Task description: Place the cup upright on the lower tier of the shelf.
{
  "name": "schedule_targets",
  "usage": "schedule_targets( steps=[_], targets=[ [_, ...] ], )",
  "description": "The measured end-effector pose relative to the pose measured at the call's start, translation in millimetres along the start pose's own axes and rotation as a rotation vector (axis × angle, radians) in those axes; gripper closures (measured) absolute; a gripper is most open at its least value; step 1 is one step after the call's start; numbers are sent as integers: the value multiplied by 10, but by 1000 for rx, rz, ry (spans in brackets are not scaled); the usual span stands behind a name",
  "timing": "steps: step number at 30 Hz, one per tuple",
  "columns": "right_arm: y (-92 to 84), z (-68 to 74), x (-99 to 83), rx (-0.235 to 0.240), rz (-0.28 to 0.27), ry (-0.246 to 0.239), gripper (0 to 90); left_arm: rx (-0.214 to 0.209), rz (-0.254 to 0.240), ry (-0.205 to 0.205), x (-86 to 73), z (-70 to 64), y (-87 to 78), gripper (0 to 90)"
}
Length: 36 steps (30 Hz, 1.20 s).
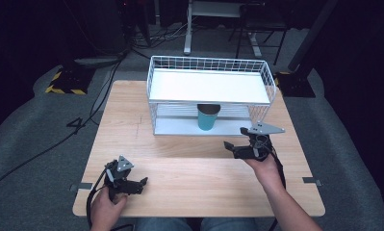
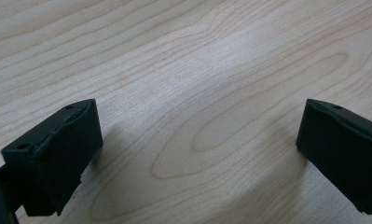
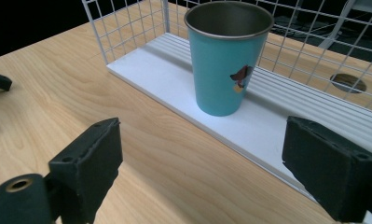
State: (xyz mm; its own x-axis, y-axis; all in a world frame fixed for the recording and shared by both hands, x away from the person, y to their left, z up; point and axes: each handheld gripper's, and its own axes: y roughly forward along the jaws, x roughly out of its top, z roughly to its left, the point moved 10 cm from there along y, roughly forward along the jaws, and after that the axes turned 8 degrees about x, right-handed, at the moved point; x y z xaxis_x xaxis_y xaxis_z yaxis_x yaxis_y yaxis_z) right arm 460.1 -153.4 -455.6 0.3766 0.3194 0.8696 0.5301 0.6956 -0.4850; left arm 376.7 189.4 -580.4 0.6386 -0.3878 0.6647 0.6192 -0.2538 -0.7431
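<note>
Cup (image 3: pixel 228 56) upright on rack's lower shelf (image 3: pixel 174 77), under the top shelf. Right hand-held gripper (image 3: pixel 200 161) released, just short of it; left hand-held gripper (image 1: pixel 140 184) released, empty over the bench (image 1: pixel 194 178). Risks: tipping the cup, jaw clipping the shelf lip.

In the high view the upper part of the teal cup (image 1: pixel 209 119) is hidden under the top shelf of the white wire rack (image 1: pixel 209 85), so its rim cannot be seen there. The person's forearms are cut off by the bottom edge, and the left hand (image 1: pixel 105 204) is only partly in frame. The small picture printed on the cup (image 3: pixel 241 77) is too small to make out in the right gripper view. There, the rack (image 3: pixel 127 25) runs off the top and right edges, and a dark round spot (image 3: pixel 347 82) behind its mesh cannot be identified. Both jaws of the left claw (image 2: pixel 197 154) are clipped by the frame's bottom corners.
</note>
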Motion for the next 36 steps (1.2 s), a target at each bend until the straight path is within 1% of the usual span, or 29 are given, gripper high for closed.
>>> schedule_targets(
  steps=[1, 2, 4, 6, 7, 10, 11, 12, 13, 14, 15, 16, 17, 18, 19, 20, 21, 22, 23, 24, 25, 27, 30, 31, 32, 33, 34, 35, 36],
  targets=[
    [-64, 6, -30, 4, 7, -1, 147, 0, -1, -1, 2, -2, 2, 5],
    [-64, 6, -30, 4, 7, -1, 147, 0, -1, -1, 2, -2, 2, 5],
    [-141, 13, -71, 11, 7, 6, 152, -1, -1, 0, 2, -2, 3, 5],
    [-205, 18, -100, 10, -9, 14, 156, -2, -1, -1, 4, -2, 5, 5],
    [-276, 17, -137, 3, -9, 7, 157, 0, -2, -7, 7, -5, 6, 6],
    [-342, 27, -175, -2, -4, -11, 157, 0, -2, -3, 9, -2, 8, 5],
    [-395, 50, -200, 8, -13, -12, 158, 0, -2, -4, 10, -2, 8, 6],
    [-395, 50, -200, 8, -13, -12, 158, 0, -2, -4, 10, -2, 8, 5],
    [-474, 67, -233, 21, -29, 0, 158, 0, -2, -4, 10, -2, 8, 5],
    [-474, 67, -233, 21, -29, 0, 158, 0, -2, -4, 10, -2, 8, 6],
    [-544, 90, -266, 36, -42, 11, 158, 0, -2, -4, 10, -2, 8, 5],
    [-544, 90, -266, 36, -42, 11, 158, 0, -2, -4, 10, -2, 8, 5],
    [-618, 92, -320, 33, -43, 12, 158, 0, -2, -4, 10, -2, 8, 5],
    [-618, 92, -320, 33, -43, 12, 158, 0, -2, -4, 10, -2, 8, 5],
    [-677, 100, -390, 32, -39, 10, 157, 0, -2, -4, 10, -2, 8, 5],
    [-677, 100, -390, 32, -39, 10, 157, 0, -2, -4, 10, -2, 8, 6],
    [-716, 110, -480, 30, -23, -10, 158, 0, -2, -3, 10, -2, 8, 5],
    [-716, 110, -480, 30, -23, -10, 158, 0, -2, -3, 10, -2, 8, 5],
    [-733, 117, -572, 35, -16, -10, 157, 0, -2, -3, 10, -2, 9, 5],
    [-733, 117, -572, 35, -16, -10, 157, 0, -2, -3, 10, -2, 9, 5],
    [-738, 114, -673, 43, -12, -3, 157, 0, -2, -3, 9, -2, 8, 5],
    [-744, 108, -711, 43, -7, 2, 158, 0, -2, -3, 9, -2, 8, 6],
    [-763, 40, -842, 34, -11, 20, 158, 0, -2, -3, 9, -2, 8, 5],
    [-766, -10, -914, 20, 8, 22, 158, 0, -2, -4, 10, -2, 8, 6],
    [-766, -10, -914, 20, 8, 22, 158, 0, -2, -4, 10, -2, 8, 5],
    [-760, -91, -999, -5, 25, 17, 158, 0, -2, -3, 9, -2, 8, 5],
    [-760, -91, -999, -5, 25, 17, 158, 0, -2, -3, 9, -2, 8, 5],
    [-731, -158, -1080, -18, 44, 15, 158, 0, -2, -3, 9, -2, 8, 5],
    [-731, -158, -1080, -18, 44, 15, 158, 0, -2, -3, 9, -2, 8, 5]
  ],
)
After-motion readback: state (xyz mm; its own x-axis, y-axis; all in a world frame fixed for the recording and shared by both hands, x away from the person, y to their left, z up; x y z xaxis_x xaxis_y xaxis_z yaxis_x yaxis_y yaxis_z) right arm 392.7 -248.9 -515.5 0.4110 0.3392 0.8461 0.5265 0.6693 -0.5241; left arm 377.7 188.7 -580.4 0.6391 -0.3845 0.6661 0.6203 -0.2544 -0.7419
